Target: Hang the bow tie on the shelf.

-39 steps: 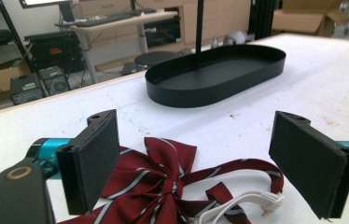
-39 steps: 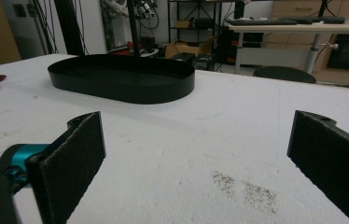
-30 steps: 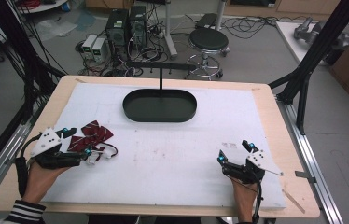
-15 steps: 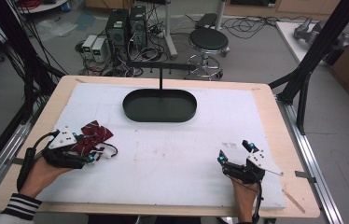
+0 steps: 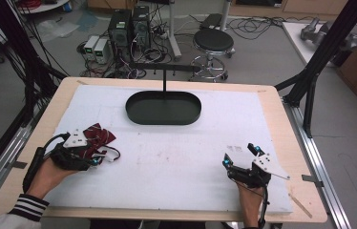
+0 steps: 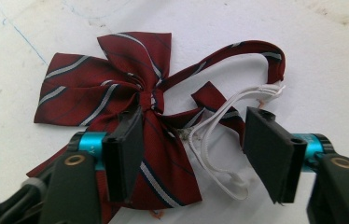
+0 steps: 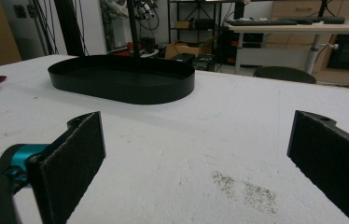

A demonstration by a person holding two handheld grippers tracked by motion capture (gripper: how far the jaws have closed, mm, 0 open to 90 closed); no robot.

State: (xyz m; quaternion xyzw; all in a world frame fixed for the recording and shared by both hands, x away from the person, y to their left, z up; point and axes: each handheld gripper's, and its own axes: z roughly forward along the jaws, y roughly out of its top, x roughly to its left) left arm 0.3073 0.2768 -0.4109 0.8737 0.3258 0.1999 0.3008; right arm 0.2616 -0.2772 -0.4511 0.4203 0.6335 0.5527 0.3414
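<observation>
Red bow (image 6: 116,100) lay between the open left hand-held gripper (image 6: 189,149) jaws; closing should centre on its knot. Right hand-held gripper (image 7: 196,154) stood open.

Your left gripper (image 6: 189,142) sits jaws apart over the bow tie (image 6: 116,107); your right gripper (image 5: 240,155), well apart from it, gapes wide.

One striped red bow tie (image 6: 130,116) lies between the jaws of the left claw (image 6: 189,149); one black oval tray (image 5: 163,108) sits well beyond the right claw (image 5: 241,155); two claws over one white-topped bench (image 5: 176,162); one stool (image 5: 213,40) on the floor beyond.
</observation>
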